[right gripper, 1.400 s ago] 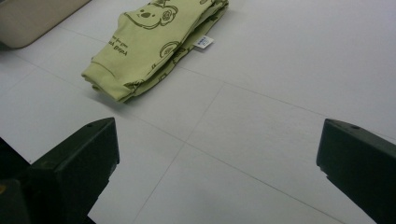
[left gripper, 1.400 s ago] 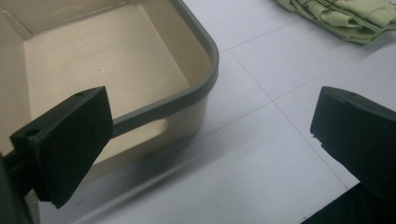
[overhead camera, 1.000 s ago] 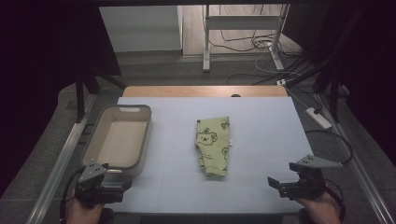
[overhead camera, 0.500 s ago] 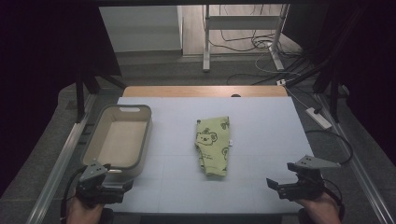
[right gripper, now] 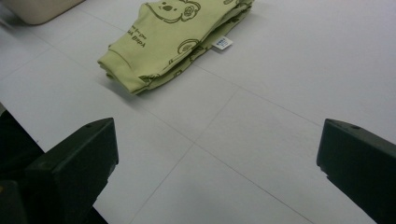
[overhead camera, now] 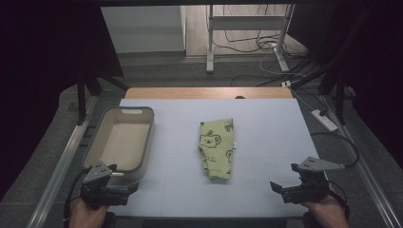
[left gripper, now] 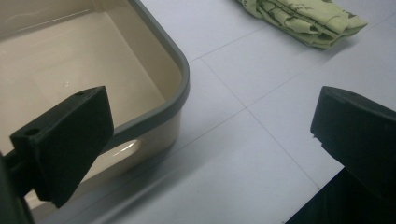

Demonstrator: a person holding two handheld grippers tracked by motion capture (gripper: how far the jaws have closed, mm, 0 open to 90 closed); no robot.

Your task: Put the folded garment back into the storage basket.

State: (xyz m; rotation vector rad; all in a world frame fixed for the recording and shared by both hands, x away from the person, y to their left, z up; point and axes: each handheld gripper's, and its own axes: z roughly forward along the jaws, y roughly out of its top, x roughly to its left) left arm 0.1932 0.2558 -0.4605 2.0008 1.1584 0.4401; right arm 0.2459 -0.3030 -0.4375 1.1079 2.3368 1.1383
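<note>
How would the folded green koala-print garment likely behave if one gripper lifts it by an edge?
The folded green koala-print garment is soft layered cloth, so it would probably droop and unfold. It looks thin, likely light. Pushed across the smooth white table, it may bunch rather than slide whole.

1. The high view sits above the near edge, looking forward and down over the whole table (overhead camera: 266, 118), floor and cables beyond.
2. The left gripper view rides low at the near left corner, close above the table, facing the tub (left gripper: 180, 79) rim, with the cloth (left gripper: 303, 21) far off.
3. The right gripper view is low at the near right, aimed across at the cloth (right gripper: 173, 35).
4. Both gripper views share the cloth; the high view takes in everything.
</note>
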